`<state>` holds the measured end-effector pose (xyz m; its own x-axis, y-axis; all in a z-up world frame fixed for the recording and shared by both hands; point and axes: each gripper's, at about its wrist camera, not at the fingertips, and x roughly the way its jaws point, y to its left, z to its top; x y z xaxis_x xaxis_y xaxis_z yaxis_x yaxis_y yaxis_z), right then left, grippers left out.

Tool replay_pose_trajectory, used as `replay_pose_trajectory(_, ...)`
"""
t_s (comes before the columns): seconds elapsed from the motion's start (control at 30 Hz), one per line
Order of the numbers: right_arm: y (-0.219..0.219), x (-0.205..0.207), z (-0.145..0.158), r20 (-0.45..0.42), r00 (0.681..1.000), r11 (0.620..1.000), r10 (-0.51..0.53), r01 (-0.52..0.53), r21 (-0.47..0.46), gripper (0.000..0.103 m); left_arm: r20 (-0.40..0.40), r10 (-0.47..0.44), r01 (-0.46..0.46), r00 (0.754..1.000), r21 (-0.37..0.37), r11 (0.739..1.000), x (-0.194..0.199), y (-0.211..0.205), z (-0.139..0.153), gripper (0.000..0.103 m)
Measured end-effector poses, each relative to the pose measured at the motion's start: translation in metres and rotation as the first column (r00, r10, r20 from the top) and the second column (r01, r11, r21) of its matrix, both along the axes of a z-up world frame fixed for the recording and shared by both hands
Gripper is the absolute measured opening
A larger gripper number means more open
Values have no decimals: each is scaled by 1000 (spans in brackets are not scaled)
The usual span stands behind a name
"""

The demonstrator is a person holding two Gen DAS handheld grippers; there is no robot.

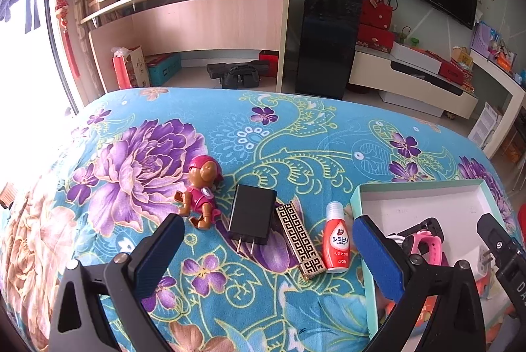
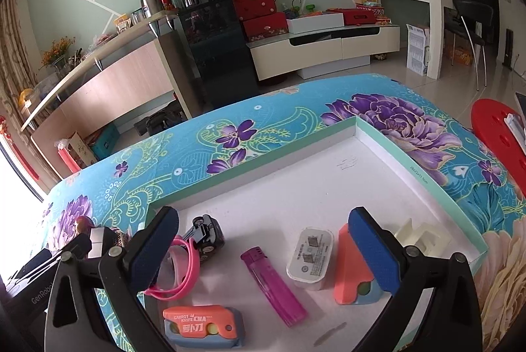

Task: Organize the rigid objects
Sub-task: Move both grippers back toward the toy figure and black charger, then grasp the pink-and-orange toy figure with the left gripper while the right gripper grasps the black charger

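Note:
In the left wrist view a pink toy dog, a black charger, a gold patterned bar and a red bottle lie in a row on the floral cloth. My left gripper is open above them and holds nothing. The green-rimmed white tray holds a purple lighter, a white charger, two orange carrot knives, a black toy car and a pink watch. My right gripper is open over the tray, empty.
The tray also shows at the right of the left wrist view. A cream plastic piece lies in its near right corner. A red stool stands beyond the table's right edge. Shelves and a TV stand are behind.

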<state>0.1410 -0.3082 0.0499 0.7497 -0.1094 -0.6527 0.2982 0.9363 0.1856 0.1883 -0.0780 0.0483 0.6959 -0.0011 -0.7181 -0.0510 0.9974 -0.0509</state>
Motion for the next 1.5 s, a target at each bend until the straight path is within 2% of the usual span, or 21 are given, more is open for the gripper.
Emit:
replay_pose_trajectory(0.1, 10, -1, 3, 11, 1000, 999, -7, 8, -47, 103, -1, 10, -10, 1000, -18, 1000, 0, 11, 2, 103)
replay_pose_trajectory(0.3, 24, 2, 2, 5, 1000, 998, 17, -17, -62, 103, -2, 58, -59, 998, -36, 998, 2, 40, 3, 103)
replay_pose_trajectory(0.4, 37, 2, 5, 19, 999, 995, 26, -24, -96, 103, 7, 99, -98, 995, -72, 993, 1, 60, 5, 103)
replay_pose_trajectory(0.6, 67, 10, 14, 11, 996, 991, 89, -88, -96, 103, 44, 140, -134, 989, -124, 983, -3, 95, 11, 103)
replay_pose_trajectory(0.77, 98, 22, 21, -10, 985, 980, 174, -175, -93, 103, 133, 160, -150, 978, -85, 985, -10, 117, 24, 103)
replay_pose_trajectory(1.03, 143, 40, 15, -41, 962, 959, 271, -273, -76, 103, 143, 207, -205, 968, -27, 978, -3, 159, 25, 103)
replay_pose_trajectory(1.2, 171, 54, -4, -85, 938, 938, 336, -341, -67, 103, 93, 202, -198, 975, -48, 979, 9, 168, 12, 103)
replay_pose_trajectory(1.33, 191, 64, -19, -123, 919, 920, 373, -384, -77, 103, 39, 226, -225, 973, -15, 974, 21, 166, -2, 103)
replay_pose_trajectory(1.43, 200, 70, -30, -148, 907, 910, 394, -408, -79, 102, 6, 196, -196, 981, -27, 980, 27, 164, -12, 103)
replay_pose_trajectory(1.5, 204, 73, -36, -158, 902, 906, 402, -416, -71, 98, -11, 181, -182, 983, -40, 983, 32, 161, -17, 103)
